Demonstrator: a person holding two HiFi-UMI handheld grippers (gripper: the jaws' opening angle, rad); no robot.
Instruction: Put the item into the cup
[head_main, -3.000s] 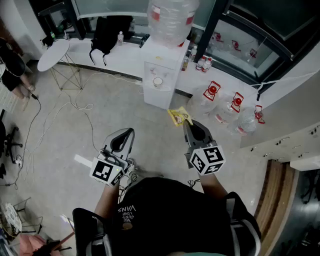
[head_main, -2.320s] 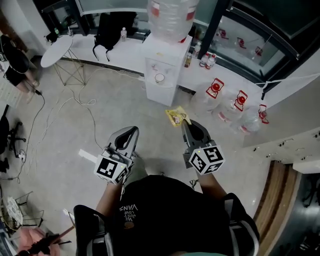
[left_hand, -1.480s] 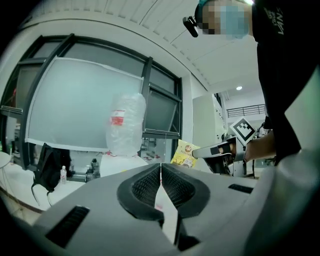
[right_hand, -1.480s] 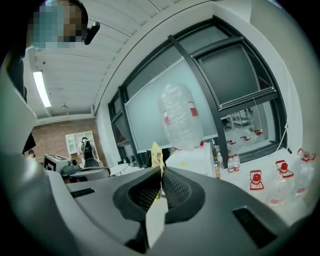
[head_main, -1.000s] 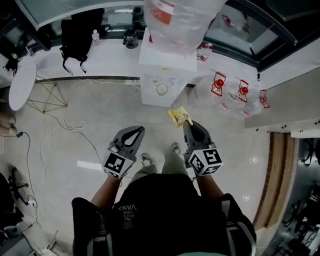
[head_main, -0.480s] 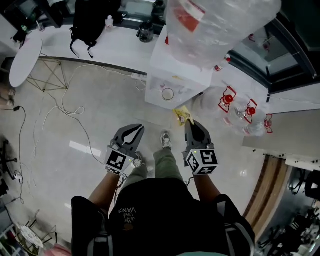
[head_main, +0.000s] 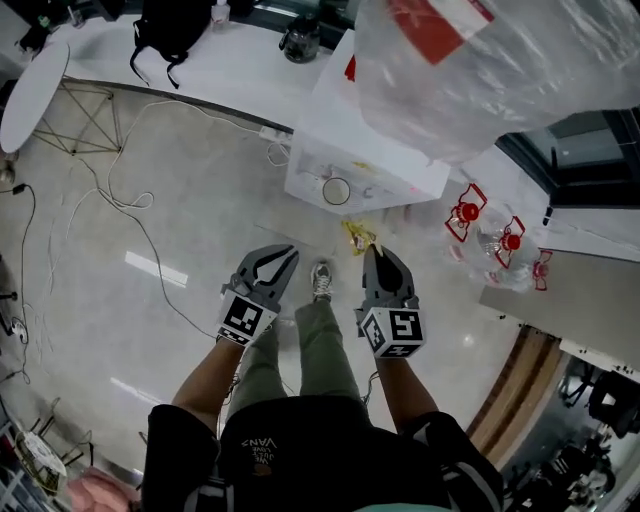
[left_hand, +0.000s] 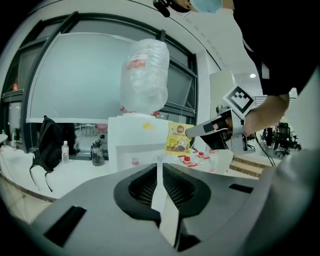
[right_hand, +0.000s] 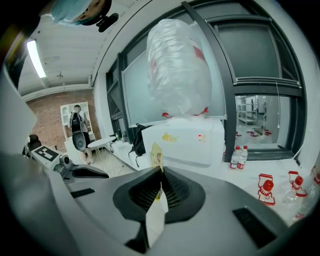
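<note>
The right gripper (head_main: 368, 250) has its jaws clamped on one edge of the yellow packet (head_main: 357, 236), leaving it free to drop. The cup (head_main: 336, 191) sits on the water dispenser (head_main: 322, 130), at eleven o'clock from the packet. The left gripper (head_main: 289, 252), closed and empty, keeps aside at nine o'clock

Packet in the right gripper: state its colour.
Yellow packet, brown printing; left gripper view shows it best.

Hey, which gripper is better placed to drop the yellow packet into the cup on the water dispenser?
Right. The right gripper is already shut on the yellow packet, which hangs just short of the cup. The left gripper is shut with nothing between its jaws.
</note>
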